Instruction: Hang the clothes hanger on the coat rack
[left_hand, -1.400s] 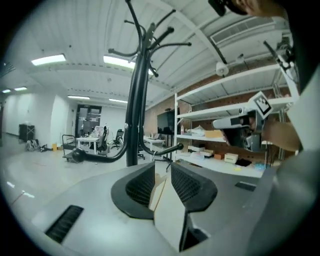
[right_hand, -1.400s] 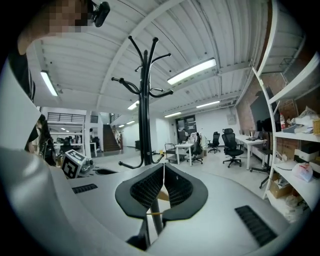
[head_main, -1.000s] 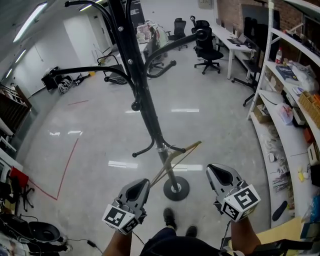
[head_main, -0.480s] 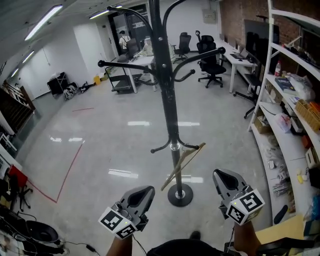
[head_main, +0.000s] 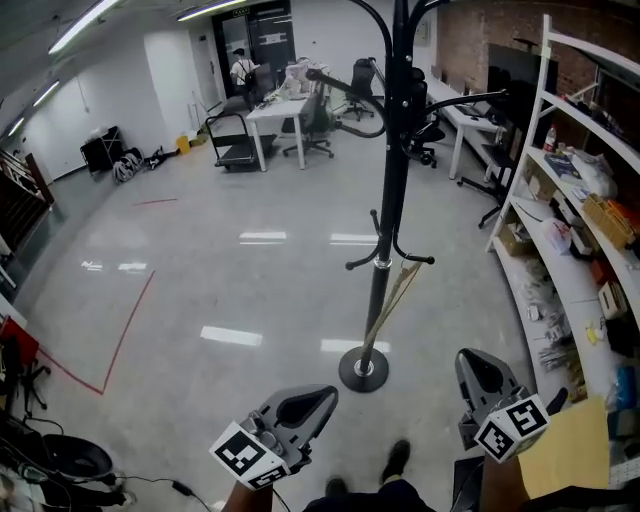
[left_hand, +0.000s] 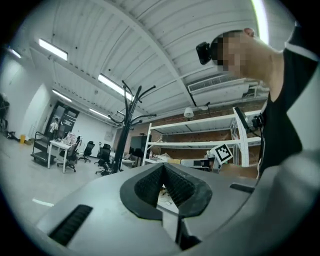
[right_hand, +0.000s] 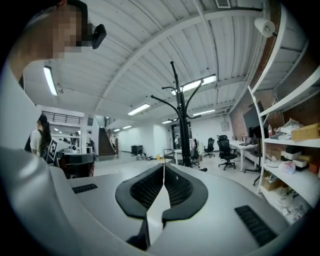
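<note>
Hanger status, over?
Left gripper shut, empty. Right gripper shut, empty. Hanger on a low hook of the coat rack. Nothing blocking the rack.

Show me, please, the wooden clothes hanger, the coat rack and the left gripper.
wooden clothes hanger (head_main: 393, 300), head view, middle of its arm.
coat rack (head_main: 393, 160), head view, its black pole.
left gripper (head_main: 322, 397), head view, between its fingertips.

Glossy grey floor (head_main: 200, 260); white shelving (head_main: 590, 200) at right; office chairs (head_main: 425, 135) beyond.
</note>
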